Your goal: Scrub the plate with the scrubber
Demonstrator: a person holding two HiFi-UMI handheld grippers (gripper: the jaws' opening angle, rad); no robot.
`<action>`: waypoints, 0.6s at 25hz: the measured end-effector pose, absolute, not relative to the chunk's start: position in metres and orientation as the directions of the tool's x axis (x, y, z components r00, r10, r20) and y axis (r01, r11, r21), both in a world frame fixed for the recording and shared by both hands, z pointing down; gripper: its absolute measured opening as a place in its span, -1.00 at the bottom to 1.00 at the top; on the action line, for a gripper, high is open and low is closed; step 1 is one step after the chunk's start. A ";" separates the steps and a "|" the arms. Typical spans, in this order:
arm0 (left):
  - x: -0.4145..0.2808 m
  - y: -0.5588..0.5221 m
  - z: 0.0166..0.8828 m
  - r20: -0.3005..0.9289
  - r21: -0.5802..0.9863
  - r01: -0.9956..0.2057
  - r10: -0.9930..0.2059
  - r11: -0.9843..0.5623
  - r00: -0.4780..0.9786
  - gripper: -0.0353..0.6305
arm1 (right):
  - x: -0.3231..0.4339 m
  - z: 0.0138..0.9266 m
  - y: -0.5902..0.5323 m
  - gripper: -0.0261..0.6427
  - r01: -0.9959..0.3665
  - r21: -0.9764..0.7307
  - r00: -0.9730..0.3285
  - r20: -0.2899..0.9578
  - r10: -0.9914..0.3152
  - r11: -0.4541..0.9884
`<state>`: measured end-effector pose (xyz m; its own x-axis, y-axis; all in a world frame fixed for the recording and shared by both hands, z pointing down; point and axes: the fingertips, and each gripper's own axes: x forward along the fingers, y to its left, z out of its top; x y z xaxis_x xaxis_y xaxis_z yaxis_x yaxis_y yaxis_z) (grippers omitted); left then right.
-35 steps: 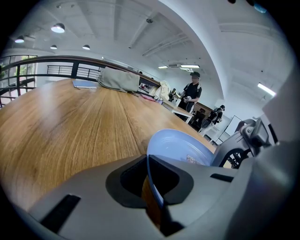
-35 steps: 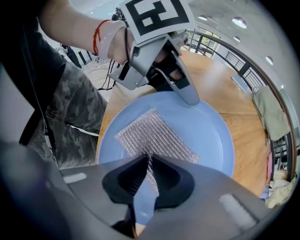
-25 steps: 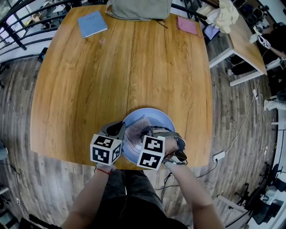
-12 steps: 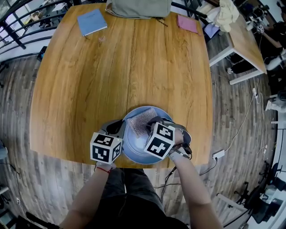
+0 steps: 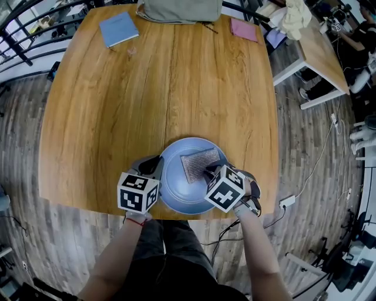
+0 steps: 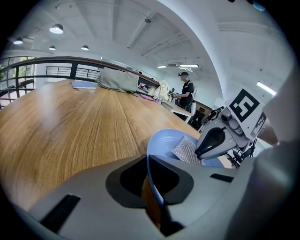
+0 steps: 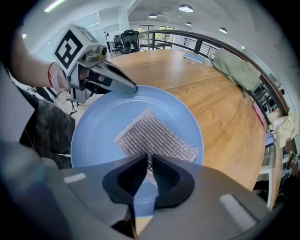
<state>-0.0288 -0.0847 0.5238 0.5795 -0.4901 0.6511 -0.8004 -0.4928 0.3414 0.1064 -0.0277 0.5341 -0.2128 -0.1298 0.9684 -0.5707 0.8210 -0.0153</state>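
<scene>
A light blue plate [image 5: 175, 195] lies on the wooden table [image 5: 147, 100] at its near edge. My left gripper [image 5: 156, 170] is shut on the plate's left rim; in the left gripper view the thin blue rim [image 6: 152, 174] runs between the closed jaws. A silvery mesh scrubber [image 5: 199, 165] lies flat on the plate's right half. My right gripper [image 5: 211, 172] is shut on the scrubber's near edge. In the right gripper view the scrubber [image 7: 150, 136] spreads out from the gripper [image 7: 148, 161] over the plate [image 7: 101, 124], with the left gripper [image 7: 133, 89] at the far rim.
At the table's far end lie a blue notebook [image 5: 120, 28], a grey bag [image 5: 182, 10] and a pink pad [image 5: 244, 30]. A second table [image 5: 320, 50] stands to the right. Cables run over the floor near a socket strip [image 5: 287, 204]. A person [image 6: 186, 93] stands far off.
My right gripper has dragged the scrubber from the plate's left-centre over to its right half. The left gripper and the plate have stayed where they were.
</scene>
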 end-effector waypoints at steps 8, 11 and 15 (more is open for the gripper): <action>-0.029 -0.086 0.523 0.652 0.334 -0.804 -0.495 -0.492 0.574 -0.87 | 0.117 0.533 0.009 -0.78 -0.616 -0.057 -0.227 0.968 -0.107 0.786; -0.030 -0.086 0.524 0.652 0.335 -0.805 -0.497 -0.489 0.573 -0.87 | 0.110 0.534 0.021 -0.78 -0.605 -0.060 -0.228 0.968 -0.101 0.794; -0.030 -0.086 0.525 0.652 0.331 -0.807 -0.500 -0.488 0.570 -0.87 | 0.097 0.535 0.035 -0.78 -0.585 -0.080 -0.247 0.965 -0.083 0.807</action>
<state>-0.0297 -0.0859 0.5246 0.5699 -0.4999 0.6521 -0.8074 -0.4881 0.3314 0.0972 0.0351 0.5349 -0.2472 -0.0828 0.9654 -0.5847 0.8073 -0.0804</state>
